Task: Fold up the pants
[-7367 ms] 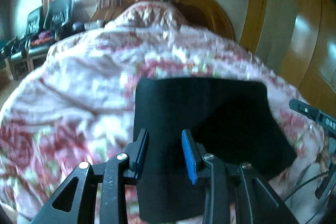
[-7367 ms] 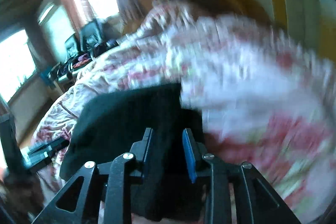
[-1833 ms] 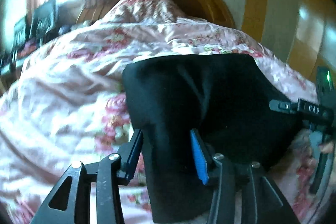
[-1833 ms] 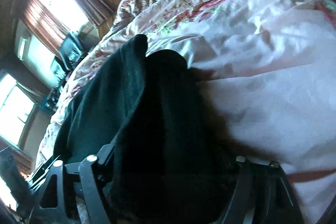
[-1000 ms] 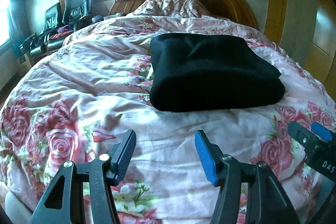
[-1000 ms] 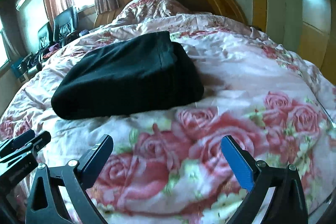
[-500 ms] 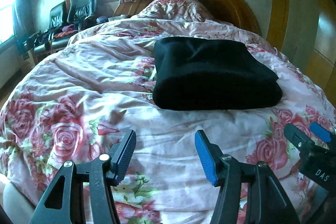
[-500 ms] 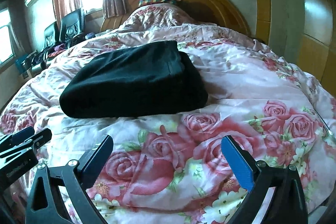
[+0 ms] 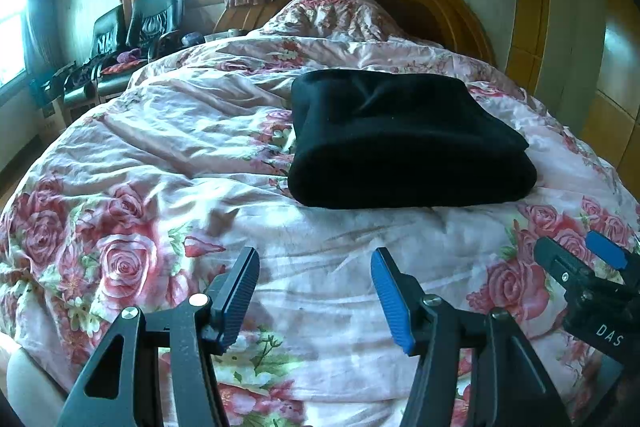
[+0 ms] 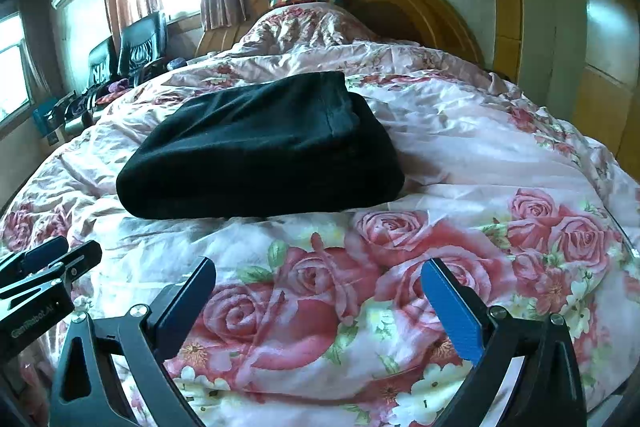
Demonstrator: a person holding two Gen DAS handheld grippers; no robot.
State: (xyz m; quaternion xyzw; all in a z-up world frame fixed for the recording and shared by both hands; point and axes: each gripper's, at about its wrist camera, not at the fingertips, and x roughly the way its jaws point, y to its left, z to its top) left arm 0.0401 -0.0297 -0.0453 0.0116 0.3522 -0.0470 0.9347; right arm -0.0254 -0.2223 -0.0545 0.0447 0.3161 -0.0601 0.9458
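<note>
Floral quilt bears the folded black pants; both grippers are held open, empty; soft bedding could slump the bundle.

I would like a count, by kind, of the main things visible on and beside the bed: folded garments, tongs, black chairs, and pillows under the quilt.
Folded black pants on the floral quilt: 1
Tongs, both open and empty, left tongs and right tongs: 2
Black chairs by the window: 2
Pillows, one quilt-covered heap, number hidden: cannot tell
Total counted: 5
</note>
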